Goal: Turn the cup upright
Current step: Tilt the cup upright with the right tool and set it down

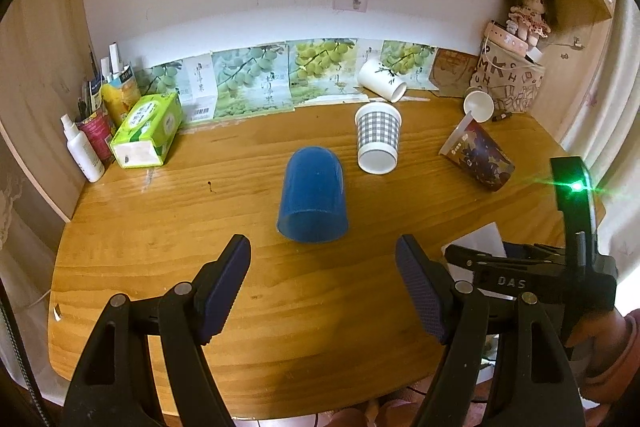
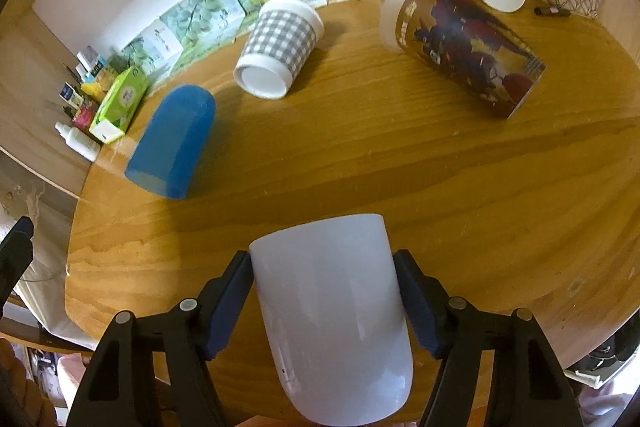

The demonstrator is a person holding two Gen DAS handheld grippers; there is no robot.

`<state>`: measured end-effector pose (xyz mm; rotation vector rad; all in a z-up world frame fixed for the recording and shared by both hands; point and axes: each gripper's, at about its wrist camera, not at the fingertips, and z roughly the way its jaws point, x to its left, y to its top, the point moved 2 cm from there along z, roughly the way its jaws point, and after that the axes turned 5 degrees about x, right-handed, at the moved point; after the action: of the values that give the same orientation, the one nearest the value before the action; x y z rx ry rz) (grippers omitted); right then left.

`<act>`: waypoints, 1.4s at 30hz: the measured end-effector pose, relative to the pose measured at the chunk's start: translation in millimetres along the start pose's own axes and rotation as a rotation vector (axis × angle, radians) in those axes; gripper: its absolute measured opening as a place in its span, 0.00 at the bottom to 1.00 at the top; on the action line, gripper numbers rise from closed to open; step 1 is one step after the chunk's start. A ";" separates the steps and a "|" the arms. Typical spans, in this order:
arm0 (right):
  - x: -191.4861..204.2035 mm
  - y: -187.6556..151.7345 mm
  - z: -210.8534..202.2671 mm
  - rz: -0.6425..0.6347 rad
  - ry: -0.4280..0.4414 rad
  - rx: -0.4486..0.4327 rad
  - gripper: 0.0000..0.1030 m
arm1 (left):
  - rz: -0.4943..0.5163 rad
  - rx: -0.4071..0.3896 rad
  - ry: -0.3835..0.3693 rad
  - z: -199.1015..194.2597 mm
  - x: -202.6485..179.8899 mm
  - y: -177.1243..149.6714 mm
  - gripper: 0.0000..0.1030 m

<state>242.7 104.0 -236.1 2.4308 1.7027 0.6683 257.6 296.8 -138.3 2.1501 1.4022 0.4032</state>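
Observation:
A blue cup [image 1: 314,197] lies on its side on the wooden table [image 1: 160,227], its mouth toward my left gripper [image 1: 323,251], which is open and empty just in front of it. My right gripper [image 2: 324,267] is shut on a white cup [image 2: 332,319], held above the table's near edge with its mouth pointing away from the camera. The blue cup also shows in the right wrist view [image 2: 172,143], at the left. The right gripper's body [image 1: 532,275] shows at the right of the left wrist view.
A checked cup [image 1: 378,139], a dark printed cup [image 1: 478,157] and two white paper cups [image 1: 382,79] [image 1: 478,105] lie on their sides further back. A green tissue box [image 1: 146,131], bottles and a printed bag [image 1: 508,79] with a doll stand along the back.

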 end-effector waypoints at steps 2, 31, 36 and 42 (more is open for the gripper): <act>0.4 1.1 -6.0 0.000 0.007 -0.036 0.69 | 0.000 -0.010 -0.005 -0.4 0.4 2.9 0.76; 18.7 -26.6 -34.8 -0.104 -0.025 -0.197 0.64 | 0.042 -0.034 -0.044 -5.5 -6.8 6.5 0.76; 17.4 -26.7 -35.1 -0.107 -0.008 -0.181 0.65 | 0.029 -0.029 -0.029 -7.5 -6.2 1.7 0.76; 16.2 -25.5 -36.8 -0.102 0.009 -0.159 0.70 | 0.005 -0.002 -0.025 -8.6 -3.4 -10.1 0.76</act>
<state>210.1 122.1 -206.5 2.2222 1.6934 0.7704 244.2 299.3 -137.1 2.1504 1.3828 0.3777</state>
